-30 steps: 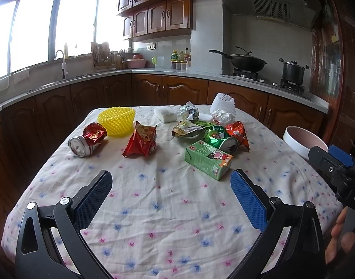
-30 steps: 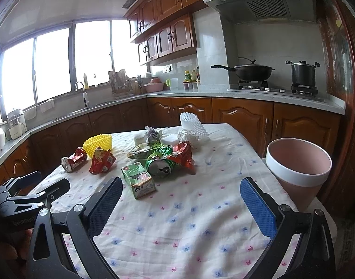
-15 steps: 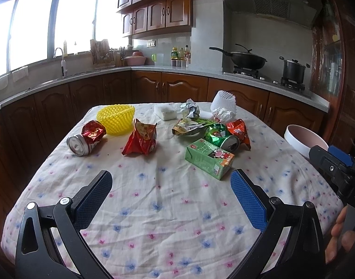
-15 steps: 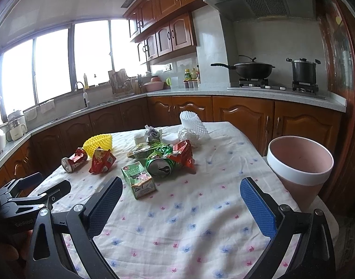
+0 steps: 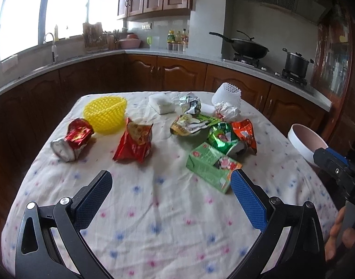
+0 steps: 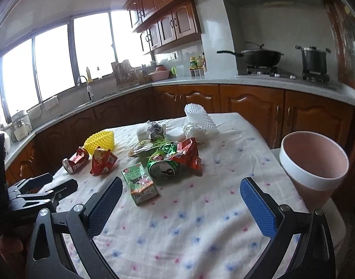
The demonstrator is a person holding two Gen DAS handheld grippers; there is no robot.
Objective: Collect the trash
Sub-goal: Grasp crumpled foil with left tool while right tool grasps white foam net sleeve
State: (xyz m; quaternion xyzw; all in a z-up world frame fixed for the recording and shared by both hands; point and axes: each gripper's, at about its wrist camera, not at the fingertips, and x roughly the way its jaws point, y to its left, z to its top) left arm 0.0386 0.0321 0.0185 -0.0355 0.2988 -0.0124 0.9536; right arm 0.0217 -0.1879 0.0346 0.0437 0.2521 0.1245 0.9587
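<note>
Trash lies on the flowered tablecloth [image 5: 168, 209]: a green drink carton [image 5: 211, 167] [image 6: 140, 183], a crushed green can [image 5: 224, 138] [image 6: 162, 166], an orange wrapper [image 5: 245, 131], a red snack bag [image 5: 135, 144] [image 6: 103, 161], a crushed red can [image 5: 72, 141] [image 6: 75, 160] and crumpled foil [image 5: 190, 103]. A pink bin [image 6: 314, 167] [image 5: 304, 140] stands at the table's right edge. My left gripper [image 5: 171, 191] is open and empty, just short of the carton. My right gripper [image 6: 180, 196] is open and empty, to the carton's right.
A yellow mesh basket [image 5: 105, 114], a white foam sleeve [image 5: 226, 97] with crumpled paper and a white block [image 5: 162, 103] sit at the table's far side. Wooden cabinets and a counter with a wok [image 5: 247, 48] and pot run behind.
Both grippers have moved forward toward the trash, which now looks closer. The left view has tilted down slightly. Nothing was grasped.
</note>
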